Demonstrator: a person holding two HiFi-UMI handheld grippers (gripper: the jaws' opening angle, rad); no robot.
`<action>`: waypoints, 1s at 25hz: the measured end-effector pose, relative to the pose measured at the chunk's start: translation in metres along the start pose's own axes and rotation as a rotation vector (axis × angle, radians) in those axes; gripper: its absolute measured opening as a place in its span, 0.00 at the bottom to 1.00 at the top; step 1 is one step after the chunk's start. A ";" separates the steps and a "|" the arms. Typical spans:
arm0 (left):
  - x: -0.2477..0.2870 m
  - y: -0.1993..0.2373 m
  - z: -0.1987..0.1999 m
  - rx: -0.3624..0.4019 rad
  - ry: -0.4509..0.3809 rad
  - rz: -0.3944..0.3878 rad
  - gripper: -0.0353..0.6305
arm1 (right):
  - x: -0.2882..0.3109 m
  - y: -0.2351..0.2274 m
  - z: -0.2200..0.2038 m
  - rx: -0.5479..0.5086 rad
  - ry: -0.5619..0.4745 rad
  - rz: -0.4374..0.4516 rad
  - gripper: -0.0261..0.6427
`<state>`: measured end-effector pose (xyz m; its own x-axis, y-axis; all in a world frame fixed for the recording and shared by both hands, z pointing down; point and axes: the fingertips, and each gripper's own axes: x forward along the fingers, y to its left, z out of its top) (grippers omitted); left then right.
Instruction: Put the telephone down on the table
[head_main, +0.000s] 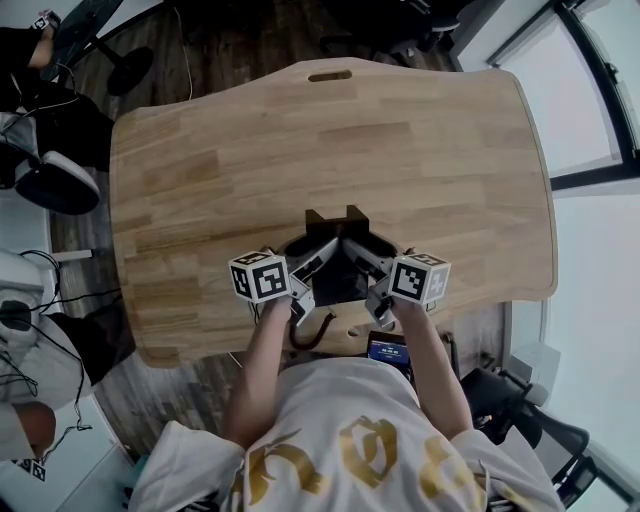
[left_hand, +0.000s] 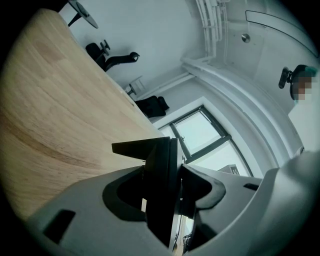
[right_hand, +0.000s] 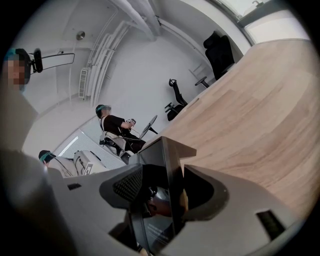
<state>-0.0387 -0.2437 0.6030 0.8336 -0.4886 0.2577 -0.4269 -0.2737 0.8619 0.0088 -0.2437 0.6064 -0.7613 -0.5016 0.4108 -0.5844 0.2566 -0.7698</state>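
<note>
A wide wooden tabletop (head_main: 400, 150) is seen from above. A black telephone (head_main: 338, 278) is held over its near edge, right in front of the person. Whether it touches the wood cannot be told. The telephone is squeezed from both sides. The jaws of the left gripper (left_hand: 162, 175) are closed on one thin edge of it. The jaws of the right gripper (right_hand: 164, 175) are closed on the other edge. A thin dark cord (head_main: 312, 333) is seen looped just beneath it.
</note>
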 end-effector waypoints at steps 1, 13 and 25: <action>0.002 0.003 0.002 -0.004 0.001 0.001 0.37 | 0.003 -0.002 0.002 0.002 0.004 -0.001 0.39; 0.017 0.023 0.014 -0.027 0.007 0.004 0.37 | 0.021 -0.021 0.013 0.020 0.019 -0.016 0.39; 0.026 0.036 0.012 -0.043 0.007 0.004 0.37 | 0.028 -0.034 0.012 0.029 0.033 -0.031 0.39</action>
<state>-0.0367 -0.2765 0.6359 0.8346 -0.4836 0.2638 -0.4146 -0.2361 0.8788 0.0114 -0.2767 0.6382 -0.7520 -0.4809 0.4507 -0.6001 0.2167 -0.7700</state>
